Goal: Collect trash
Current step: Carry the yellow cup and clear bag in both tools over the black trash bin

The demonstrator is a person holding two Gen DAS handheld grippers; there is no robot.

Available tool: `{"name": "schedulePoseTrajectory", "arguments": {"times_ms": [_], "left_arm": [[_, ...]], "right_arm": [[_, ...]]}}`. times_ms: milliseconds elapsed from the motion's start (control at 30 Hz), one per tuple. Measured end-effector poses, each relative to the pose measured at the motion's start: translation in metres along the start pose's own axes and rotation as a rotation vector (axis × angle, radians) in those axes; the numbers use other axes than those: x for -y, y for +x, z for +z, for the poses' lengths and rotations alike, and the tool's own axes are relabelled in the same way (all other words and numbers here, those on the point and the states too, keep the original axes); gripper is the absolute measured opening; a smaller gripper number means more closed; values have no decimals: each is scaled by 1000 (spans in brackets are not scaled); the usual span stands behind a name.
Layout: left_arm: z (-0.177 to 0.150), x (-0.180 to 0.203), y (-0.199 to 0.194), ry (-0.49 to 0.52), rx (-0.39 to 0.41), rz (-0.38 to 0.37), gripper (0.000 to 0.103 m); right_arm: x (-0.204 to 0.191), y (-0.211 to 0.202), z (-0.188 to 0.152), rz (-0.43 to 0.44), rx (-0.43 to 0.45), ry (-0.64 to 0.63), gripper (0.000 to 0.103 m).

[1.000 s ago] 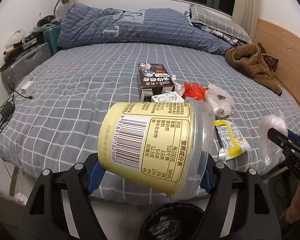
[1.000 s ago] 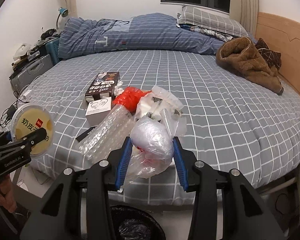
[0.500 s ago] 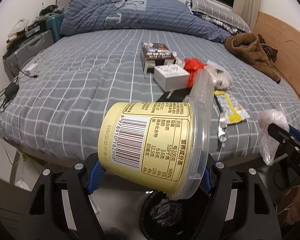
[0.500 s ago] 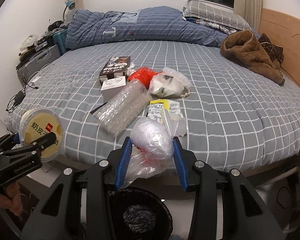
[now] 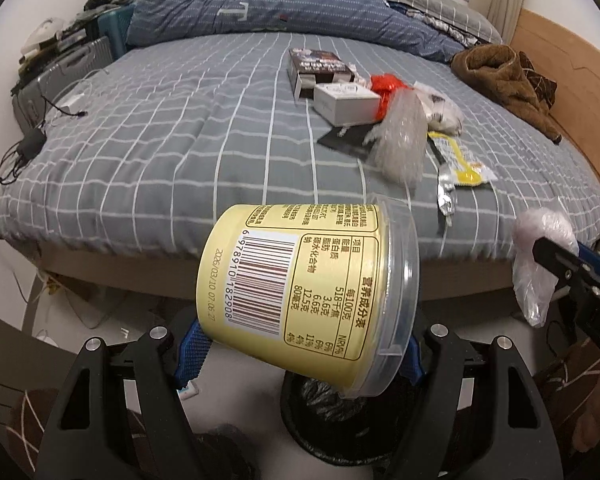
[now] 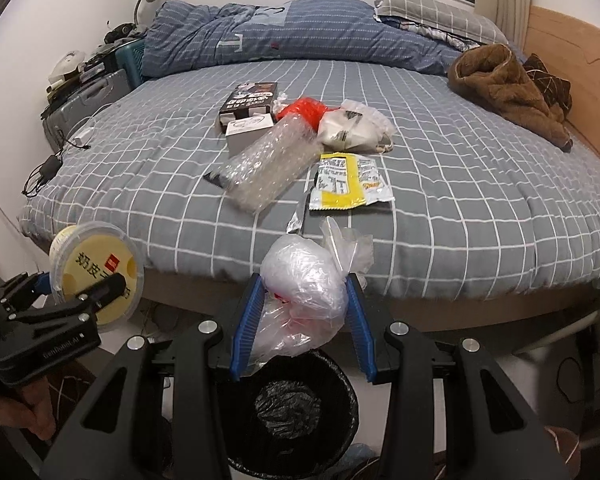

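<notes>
Now both grippers have come back off the bed and down toward the floor, each with its load. The left gripper (image 5: 300,354) is clamped across a yellow tub (image 5: 300,280), its blue pads pressing the base on one side and the clear lid end on the other, so the tub lies sideways with its barcode label facing up. The right gripper (image 6: 302,316) is squeezed on a crumpled clear plastic bag (image 6: 304,284) that bulges above its fingers. A second ago the mattress edge filled the lower part of both views; now the black-lined trash bin (image 6: 292,404) sits almost directly under the bag and shows beneath the tub as well. That suggests the carry is nearly over and the drop is the step at hand. Beyond the grippers, on the checked bed cover (image 6: 460,200), more trash waits: a bubble-wrap roll (image 6: 268,168), a yellow snack wrapper (image 6: 348,182), a red wrapper (image 6: 304,108), a white box (image 6: 248,128) and a dark carton (image 6: 248,100), so collecting is far from finished.
</notes>
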State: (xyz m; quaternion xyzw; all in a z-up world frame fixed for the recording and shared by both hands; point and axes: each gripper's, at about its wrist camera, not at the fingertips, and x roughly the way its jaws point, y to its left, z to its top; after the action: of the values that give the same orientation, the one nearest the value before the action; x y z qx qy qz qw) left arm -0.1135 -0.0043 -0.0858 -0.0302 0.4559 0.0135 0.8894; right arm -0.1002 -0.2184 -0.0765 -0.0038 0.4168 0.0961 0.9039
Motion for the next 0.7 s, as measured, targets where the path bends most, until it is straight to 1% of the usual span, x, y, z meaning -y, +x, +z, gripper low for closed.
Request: {"name": "schedulePoseTrajectory", "arguments": {"times_ms": [333, 533, 700], "left_arm": [[-28, -5, -6, -27, -53, 4, 72], [-43, -5, -9, -21, -74, 25, 72], [-55, -4, 0, -6, -109, 39, 72]], "right_arm": [[-5, -4, -26, 5, -51, 11, 40], [-11, -1, -40, 1, -95, 10, 40], [-15, 9, -54, 1, -144, 8, 40]]}}
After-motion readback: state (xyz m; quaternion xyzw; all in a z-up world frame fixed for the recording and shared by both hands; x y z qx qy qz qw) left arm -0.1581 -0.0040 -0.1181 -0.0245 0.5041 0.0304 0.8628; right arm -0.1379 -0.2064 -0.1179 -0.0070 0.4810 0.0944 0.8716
